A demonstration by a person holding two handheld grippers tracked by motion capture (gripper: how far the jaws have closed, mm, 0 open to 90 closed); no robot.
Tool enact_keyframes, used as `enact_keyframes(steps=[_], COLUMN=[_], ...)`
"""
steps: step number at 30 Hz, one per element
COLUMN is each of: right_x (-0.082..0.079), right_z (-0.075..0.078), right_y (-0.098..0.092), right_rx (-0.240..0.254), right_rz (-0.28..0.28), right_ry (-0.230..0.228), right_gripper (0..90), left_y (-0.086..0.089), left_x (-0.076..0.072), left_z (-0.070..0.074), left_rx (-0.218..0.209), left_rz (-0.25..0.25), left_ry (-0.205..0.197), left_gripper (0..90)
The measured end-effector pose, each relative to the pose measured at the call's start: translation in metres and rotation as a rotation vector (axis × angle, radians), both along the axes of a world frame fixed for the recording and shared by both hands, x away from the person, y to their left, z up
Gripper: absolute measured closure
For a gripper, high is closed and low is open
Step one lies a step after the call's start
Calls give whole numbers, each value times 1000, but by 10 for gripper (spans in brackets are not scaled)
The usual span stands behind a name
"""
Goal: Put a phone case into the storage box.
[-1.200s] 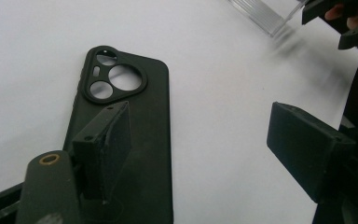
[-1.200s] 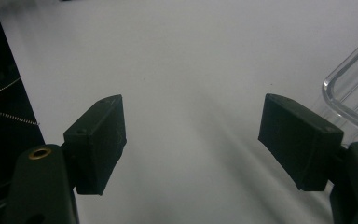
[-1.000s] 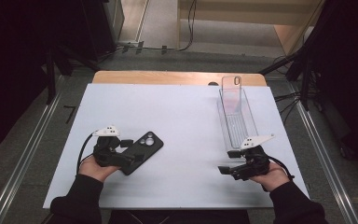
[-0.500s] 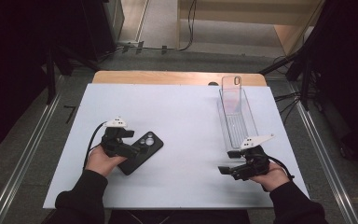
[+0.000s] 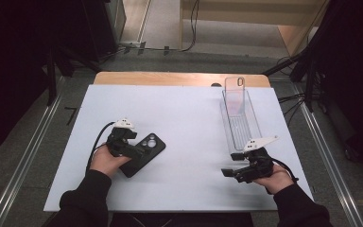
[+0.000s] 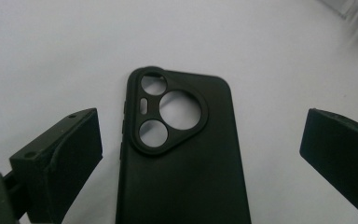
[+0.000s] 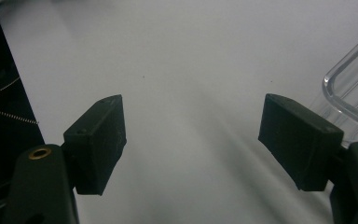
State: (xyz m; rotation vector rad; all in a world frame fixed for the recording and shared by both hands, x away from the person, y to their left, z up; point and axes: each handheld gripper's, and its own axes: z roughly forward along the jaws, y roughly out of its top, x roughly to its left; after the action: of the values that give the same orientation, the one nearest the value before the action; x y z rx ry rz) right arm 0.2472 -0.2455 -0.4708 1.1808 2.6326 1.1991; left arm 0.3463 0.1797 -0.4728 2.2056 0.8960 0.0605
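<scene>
A black phone case point(image 5: 150, 144) lies back-up on the white mat, its camera cutout point(image 6: 170, 112) facing me. My left gripper point(image 5: 138, 150) hovers over the case's near end. Its jaws have just been opening and now stand wide apart on either side of the case point(image 6: 186, 168) without touching it. My right gripper point(image 5: 229, 171) rests near the front right of the mat, open, with bare mat between its fingers point(image 7: 100, 140).
A long clear tray point(image 5: 240, 126) runs front to back on the right side, just beyond my right gripper, its rim point(image 7: 349, 100) close by. A clear phone case point(image 5: 236, 91) leans upright at the tray's far end. The white mat point(image 5: 184, 113) covers the wooden table point(image 5: 170, 78).
My left hand has moved to the right, bringing its gripper over the near end of the black case. The right hand has stayed where it was.
</scene>
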Motion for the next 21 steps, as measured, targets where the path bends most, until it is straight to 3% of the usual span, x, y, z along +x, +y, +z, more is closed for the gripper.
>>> enact_keyframes(steps=[14,21], right_x=[0,0], right_z=[0,0], right_y=[0,0], right_rx=[-2,-5], right_rz=[-1,1], right_ry=[0,-2], right_gripper=[213,213], left_y=[-4,-4], left_x=[-1,-3], left_z=[-13,-22], left_rx=[104,128], left_rz=[-23,-38], left_ry=[27,23], left_gripper=[0,0])
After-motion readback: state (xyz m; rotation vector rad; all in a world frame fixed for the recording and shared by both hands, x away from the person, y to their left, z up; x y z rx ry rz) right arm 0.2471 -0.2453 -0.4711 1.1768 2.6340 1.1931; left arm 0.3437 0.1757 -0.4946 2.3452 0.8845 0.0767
